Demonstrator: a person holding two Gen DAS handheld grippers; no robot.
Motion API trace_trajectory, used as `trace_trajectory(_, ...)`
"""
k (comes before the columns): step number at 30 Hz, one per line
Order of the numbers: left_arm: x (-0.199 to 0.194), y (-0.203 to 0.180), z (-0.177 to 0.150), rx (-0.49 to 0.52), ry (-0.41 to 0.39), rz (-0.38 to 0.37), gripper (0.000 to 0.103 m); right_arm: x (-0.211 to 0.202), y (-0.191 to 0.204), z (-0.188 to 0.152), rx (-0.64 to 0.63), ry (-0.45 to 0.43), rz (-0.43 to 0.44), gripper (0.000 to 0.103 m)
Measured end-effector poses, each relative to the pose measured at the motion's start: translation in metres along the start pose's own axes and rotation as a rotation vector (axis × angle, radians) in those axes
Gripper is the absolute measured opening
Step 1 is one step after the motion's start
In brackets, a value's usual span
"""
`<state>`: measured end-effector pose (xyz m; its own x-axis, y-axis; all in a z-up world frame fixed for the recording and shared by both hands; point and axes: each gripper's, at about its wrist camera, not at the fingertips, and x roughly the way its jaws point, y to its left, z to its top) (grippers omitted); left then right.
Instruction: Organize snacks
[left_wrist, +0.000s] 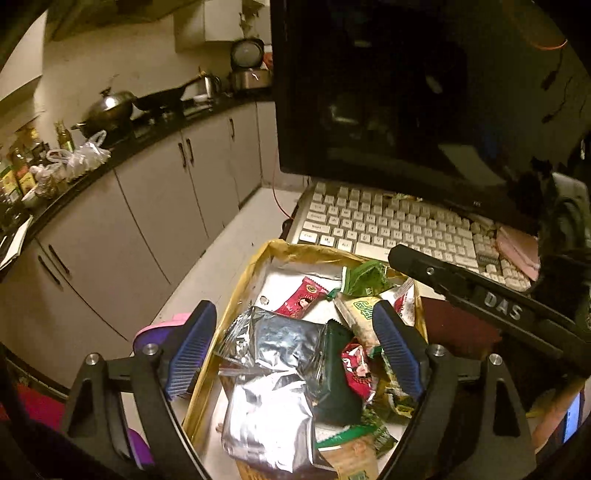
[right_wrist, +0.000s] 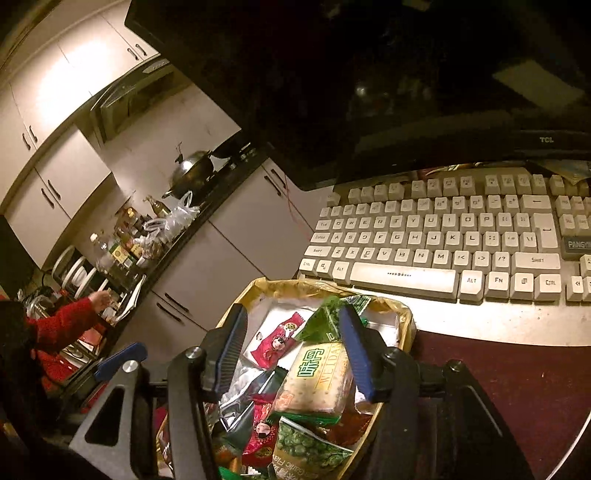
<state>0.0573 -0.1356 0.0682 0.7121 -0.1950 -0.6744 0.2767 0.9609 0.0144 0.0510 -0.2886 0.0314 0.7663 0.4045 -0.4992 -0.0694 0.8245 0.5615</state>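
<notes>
A gold-rimmed box (left_wrist: 236, 295) (right_wrist: 295, 286) with a white floor holds a heap of snack packets. Among them are silver foil packets (left_wrist: 280, 343), a red packet with a face (left_wrist: 301, 301) (right_wrist: 275, 341), a crumpled green packet (left_wrist: 365, 280), a cracker packet (right_wrist: 317, 376) and a green pea packet (right_wrist: 310, 446). My left gripper (left_wrist: 295, 350) hangs open above the foil packets, gripping nothing. My right gripper (right_wrist: 291, 350) is also open over the box. The cracker packet lies below and between its blue pads, not pressed by them. One of the left gripper's fingers (right_wrist: 122, 360) shows at the left of the right wrist view.
A white keyboard (left_wrist: 388, 225) (right_wrist: 443, 236) lies just behind the box, under a dark monitor (left_wrist: 388, 92) (right_wrist: 369, 74). Dark red tabletop (right_wrist: 498, 369) is to the right. A kitchen counter with a wok (left_wrist: 110, 107) runs along the left, where a person's red sleeve (right_wrist: 62, 325) reaches.
</notes>
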Motion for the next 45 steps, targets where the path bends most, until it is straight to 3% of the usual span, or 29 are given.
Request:
trace_trajectory(5, -0.013, -0.001, -0.01, 0.022, -0.025, 0.077, 0.087, -0.001, 0.0, 0.002, 0.002, -0.007, -0.007, 0.052)
trace_trajectory(8, -0.02, 0.002, -0.015, 0.011, -0.029, 0.085, 0.087, 0.001, 0.002, 0.002, -0.011, -0.001, -0.022, 0.052)
trace_trajectory(13, -0.033, 0.007, -0.023, 0.012, -0.036, 0.122, 0.088, -0.004, 0.013, 0.0, -0.017, 0.054, -0.121, 0.052)
trace_trajectory(19, -0.039, 0.013, -0.033, -0.009, -0.022, 0.116, 0.088, -0.039, 0.03, -0.028, -0.048, 0.048, -0.151, 0.052)
trace_trajectory(26, -0.046, 0.008, -0.041, 0.025, -0.028, 0.142, 0.089, -0.056, 0.024, -0.064, -0.022, 0.069, -0.154, 0.052)
trace_trajectory(40, -0.046, 0.0, -0.053, 0.032, 0.014, 0.135, 0.089, -0.072, 0.042, -0.085, -0.116, 0.047, -0.233, 0.053)
trace_trajectory(45, -0.05, 0.0, -0.056, 0.011, 0.008, 0.134, 0.089, -0.073, 0.047, -0.089, -0.128, 0.045, -0.22, 0.053)
